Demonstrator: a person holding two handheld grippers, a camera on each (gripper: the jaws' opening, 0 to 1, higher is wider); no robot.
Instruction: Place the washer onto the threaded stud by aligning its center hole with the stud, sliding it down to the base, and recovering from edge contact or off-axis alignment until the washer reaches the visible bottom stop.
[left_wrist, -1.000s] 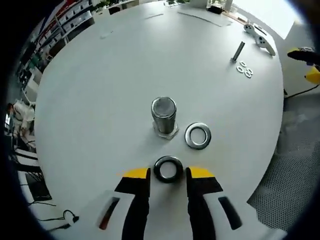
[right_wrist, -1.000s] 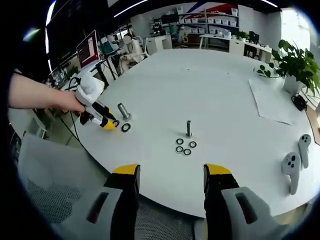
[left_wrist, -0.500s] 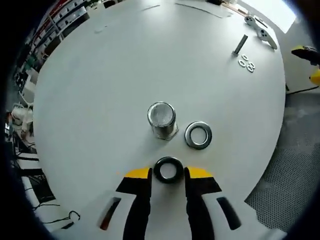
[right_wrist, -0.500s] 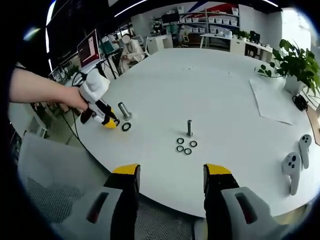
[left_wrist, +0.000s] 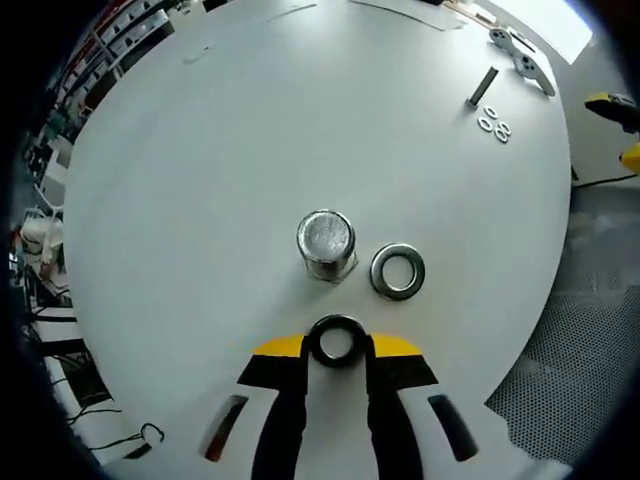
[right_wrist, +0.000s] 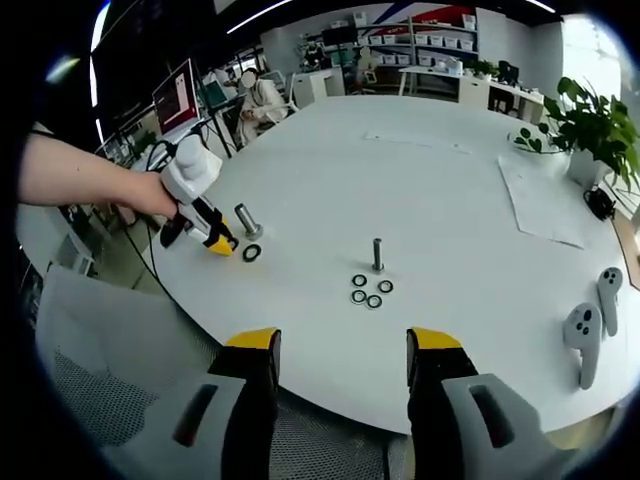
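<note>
Bright, sharp, even (edges warped)

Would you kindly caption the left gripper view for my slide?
Left gripper closing on a dark washer before the upright stud, silver washer beside it.

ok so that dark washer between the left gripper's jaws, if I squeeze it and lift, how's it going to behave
The dark washer looks like a rigid ring, so it probably won't flex. It lies flat on the white table and looks thin, so the left gripper may slip over its edge. If it stands on edge it could roll.
</note>
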